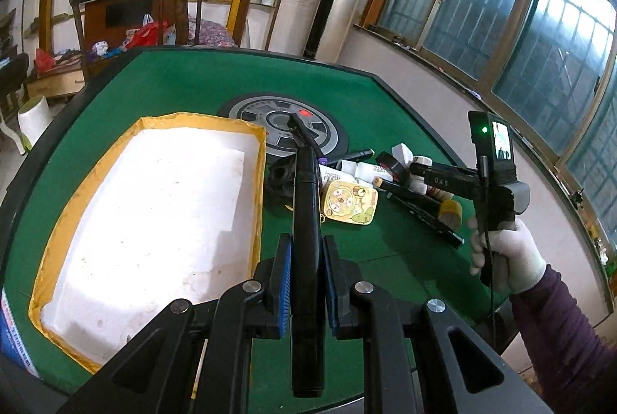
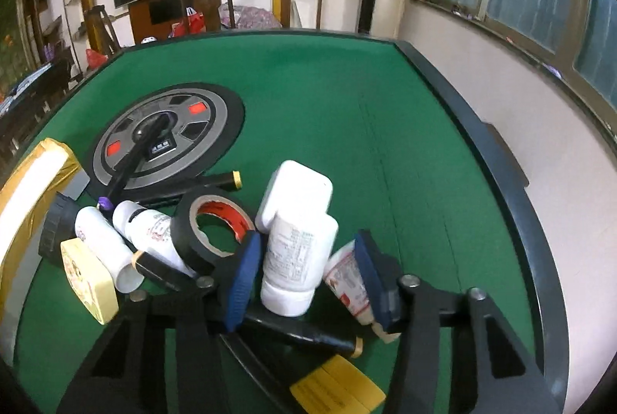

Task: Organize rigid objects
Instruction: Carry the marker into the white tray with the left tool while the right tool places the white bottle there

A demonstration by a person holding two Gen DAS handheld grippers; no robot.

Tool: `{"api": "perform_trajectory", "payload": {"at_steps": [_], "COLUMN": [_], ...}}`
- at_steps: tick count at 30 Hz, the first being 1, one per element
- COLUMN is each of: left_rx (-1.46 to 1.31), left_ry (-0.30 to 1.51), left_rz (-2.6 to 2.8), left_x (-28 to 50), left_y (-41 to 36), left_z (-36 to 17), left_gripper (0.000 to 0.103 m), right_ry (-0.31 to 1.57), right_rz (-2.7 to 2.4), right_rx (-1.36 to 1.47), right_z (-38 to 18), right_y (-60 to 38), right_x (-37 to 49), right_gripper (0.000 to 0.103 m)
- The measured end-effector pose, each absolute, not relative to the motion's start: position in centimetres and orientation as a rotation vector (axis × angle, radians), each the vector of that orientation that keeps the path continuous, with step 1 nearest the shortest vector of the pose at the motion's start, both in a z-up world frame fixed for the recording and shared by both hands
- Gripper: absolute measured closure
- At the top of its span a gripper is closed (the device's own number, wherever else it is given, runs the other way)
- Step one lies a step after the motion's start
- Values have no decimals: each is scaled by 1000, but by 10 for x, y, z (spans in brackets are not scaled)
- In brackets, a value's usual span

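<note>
Box (image 1: 154,221), foam-lined with yellow tape on its rim, lies bare on the green table (image 1: 185,82): nothing sorted into it yet. Left gripper (image 1: 306,283) is clamped on a long black pen (image 1: 306,213), just right of the box. Right gripper (image 2: 304,279) straddles a white bottle (image 2: 297,252) in the pile; its pads look short of contact, while tape roll (image 2: 204,221), tubes and markers remain.

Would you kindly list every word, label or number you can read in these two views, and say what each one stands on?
"DAS": on the black body of the right gripper.
White pill bottle: label print too small.
Red-and-white tube: blurred.
Grey round hub panel: unreadable.
Blue-and-white sticker: unreadable.
</note>
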State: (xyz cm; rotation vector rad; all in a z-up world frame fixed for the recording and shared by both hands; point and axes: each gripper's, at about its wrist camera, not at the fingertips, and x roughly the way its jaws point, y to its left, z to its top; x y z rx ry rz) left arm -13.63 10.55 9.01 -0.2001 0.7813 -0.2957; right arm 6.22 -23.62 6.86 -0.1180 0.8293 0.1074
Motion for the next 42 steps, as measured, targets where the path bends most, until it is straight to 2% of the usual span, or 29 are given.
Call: {"api": "perform_trajectory", "payload": {"at_steps": [8, 12, 16, 21, 31, 42], "left_rx": [-244, -258, -278, -277, -367, -474], "left_ry": [771, 756, 766, 793, 924, 978], "left_rz": [-290, -283, -262, -230, -242, -287], "left_x": [-138, -137, -126, -99, -28, 2], "left_y": [123, 133, 149, 163, 174, 182], "left_z": [90, 95, 96, 89, 49, 24], "left_gripper": [89, 89, 89, 89, 89, 88], "right_ry": [842, 802, 745, 786, 991, 1103], "right_rz": [183, 219, 319, 523, 679, 567], "right_rx": [46, 104, 117, 150, 157, 79], "right_z": [78, 99, 133, 153, 125, 90], "right_y": [-255, -257, -236, -187, -62, -25], "right_x": [50, 35, 13, 0, 36, 80], "right_gripper": [68, 68, 68, 68, 68, 68]}}
